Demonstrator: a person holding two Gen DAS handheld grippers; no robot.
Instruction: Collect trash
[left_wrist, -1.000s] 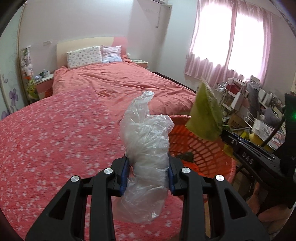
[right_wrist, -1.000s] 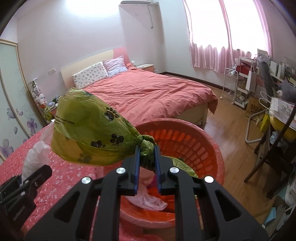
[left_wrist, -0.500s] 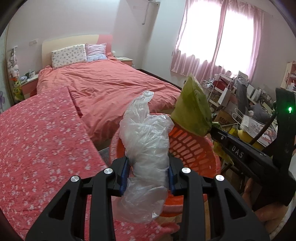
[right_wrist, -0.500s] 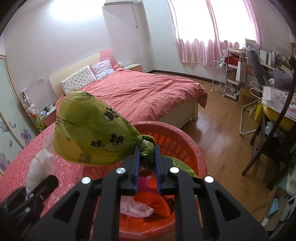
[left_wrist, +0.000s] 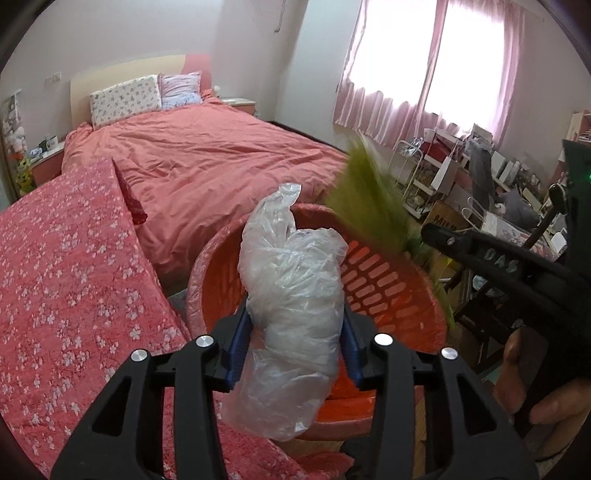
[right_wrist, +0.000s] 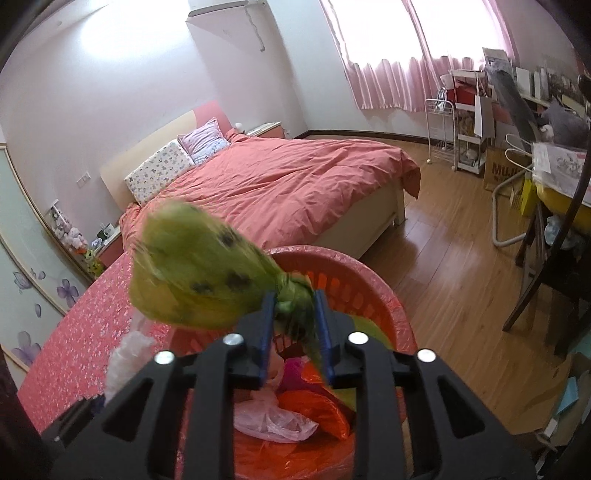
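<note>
Both drops are under way over the orange laundry basket (right_wrist: 384, 295) — the left gripper (left_wrist: 293, 343) is opening around the clear plastic bag (left_wrist: 291, 295), the right gripper (right_wrist: 293, 325) opening off the green paw-print bag (right_wrist: 195, 280) — neither has landed.

left gripper (left_wrist: 295, 343): jaws opening | right gripper (right_wrist: 294, 328): jaws opening, angled down

The right tongs (left_wrist: 436, 236) carry raised letters "DAS" on their black arm. A brown cardboard box (right_wrist: 504, 171) on the floor by the shelves shows dark letters "MUJ"; the rest is hidden.
</note>
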